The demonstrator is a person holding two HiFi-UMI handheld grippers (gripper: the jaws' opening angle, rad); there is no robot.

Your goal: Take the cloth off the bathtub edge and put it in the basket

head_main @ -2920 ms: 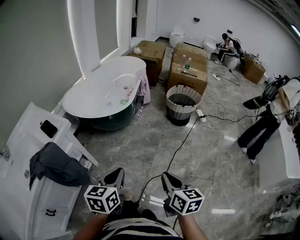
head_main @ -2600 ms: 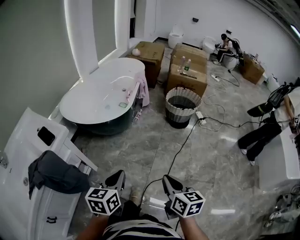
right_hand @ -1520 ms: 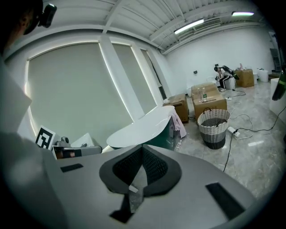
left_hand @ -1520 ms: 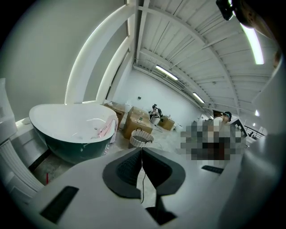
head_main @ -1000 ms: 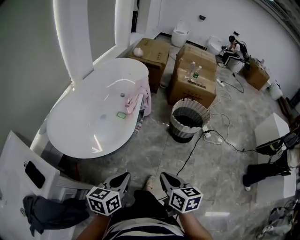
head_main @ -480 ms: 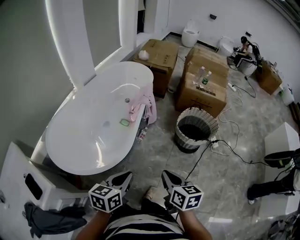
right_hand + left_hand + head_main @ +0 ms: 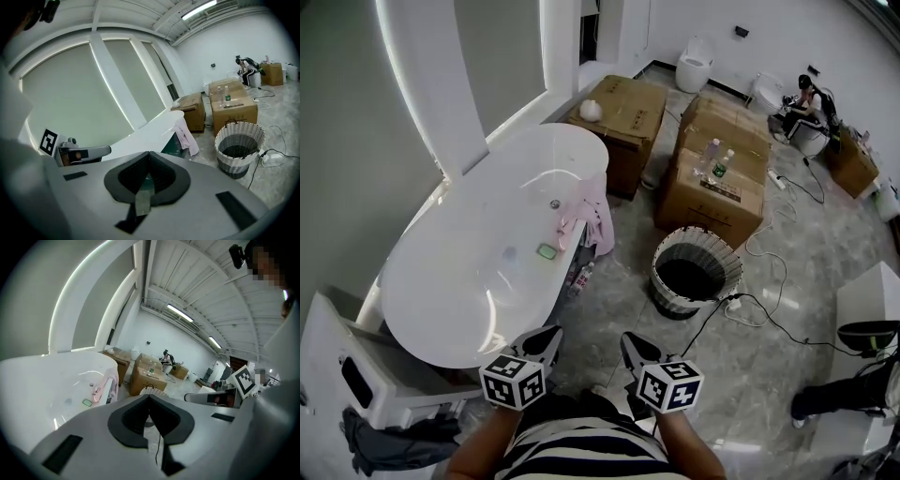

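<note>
Holding left gripper [image 7: 551,335] and right gripper [image 7: 630,341] side by side at the bottom centre of the head view, each with jaws pressed together and nothing between them. Facing a white bathtub [image 7: 478,262] at centre left, with the pink cloth [image 7: 595,212] draped over its right edge, partly inside, partly hanging outside. Showing the woven basket [image 7: 698,234] on the floor right of centre, apart from the tub, just below cardboard boxes [image 7: 717,183] at upper right.
</note>
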